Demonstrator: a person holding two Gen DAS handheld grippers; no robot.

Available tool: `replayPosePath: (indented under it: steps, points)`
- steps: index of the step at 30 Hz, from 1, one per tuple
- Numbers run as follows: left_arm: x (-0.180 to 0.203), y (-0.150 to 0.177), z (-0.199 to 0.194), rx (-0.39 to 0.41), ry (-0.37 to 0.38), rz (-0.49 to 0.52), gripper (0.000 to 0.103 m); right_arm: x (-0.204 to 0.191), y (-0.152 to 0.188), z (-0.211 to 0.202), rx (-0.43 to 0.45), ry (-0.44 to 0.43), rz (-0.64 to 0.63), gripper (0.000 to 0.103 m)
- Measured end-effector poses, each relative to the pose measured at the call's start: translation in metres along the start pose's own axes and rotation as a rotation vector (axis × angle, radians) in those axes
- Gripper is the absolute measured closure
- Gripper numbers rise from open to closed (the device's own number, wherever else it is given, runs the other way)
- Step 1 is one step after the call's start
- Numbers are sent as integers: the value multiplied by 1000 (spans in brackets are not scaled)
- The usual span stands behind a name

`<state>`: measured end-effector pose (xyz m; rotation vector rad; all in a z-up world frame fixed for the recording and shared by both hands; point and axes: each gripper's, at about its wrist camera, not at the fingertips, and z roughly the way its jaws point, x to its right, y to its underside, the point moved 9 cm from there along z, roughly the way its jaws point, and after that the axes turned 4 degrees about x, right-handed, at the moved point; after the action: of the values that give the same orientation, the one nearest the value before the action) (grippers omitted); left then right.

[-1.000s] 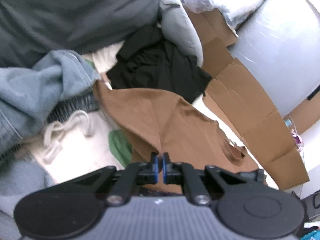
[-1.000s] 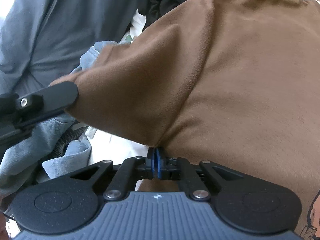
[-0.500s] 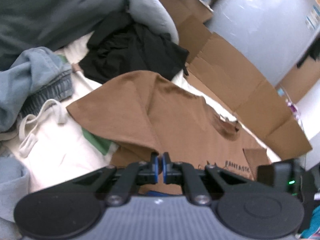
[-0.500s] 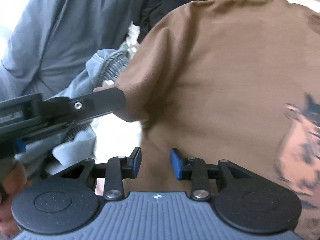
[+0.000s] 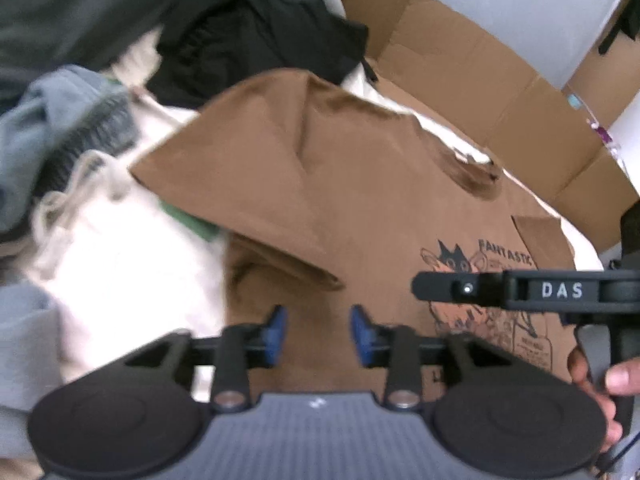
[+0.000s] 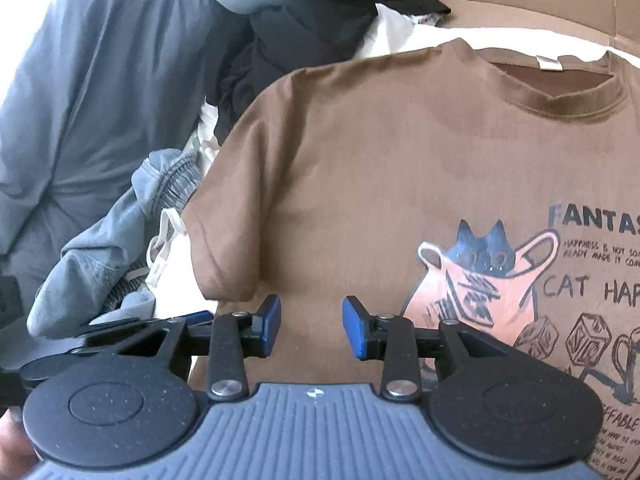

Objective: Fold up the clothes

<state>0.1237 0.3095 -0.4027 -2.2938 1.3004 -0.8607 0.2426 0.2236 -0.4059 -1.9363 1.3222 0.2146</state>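
The left gripper [image 5: 318,332] has its jaws spread apart, the blue pads [image 5: 275,330] facing each other with nothing between them. The right gripper [image 6: 311,330] is likewise spread wide and grips nothing; from the left wrist view its black finger, marked DAS, reaches in from the right, level and just ahead of the left one. A hand [image 5: 596,384] wraps the right gripper's handle at the lower right edge, thumb and fingers curled around it.
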Motion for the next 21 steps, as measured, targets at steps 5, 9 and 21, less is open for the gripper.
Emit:
replayPosePath:
  steps: [5, 9, 21]
  points:
    - [-26, -16, -13, 43, -39, -24, 55, 2, 2, 1, 0, 0, 26, 62]
    - [-49, -39, -10, 92, -115, -20, 55, 3, 11, 0, -6, 3, 37, 62]
    - [-101, -87, 31, 130, -236, 16, 75, 35, 49, -13, -52, 79, 43, 62]
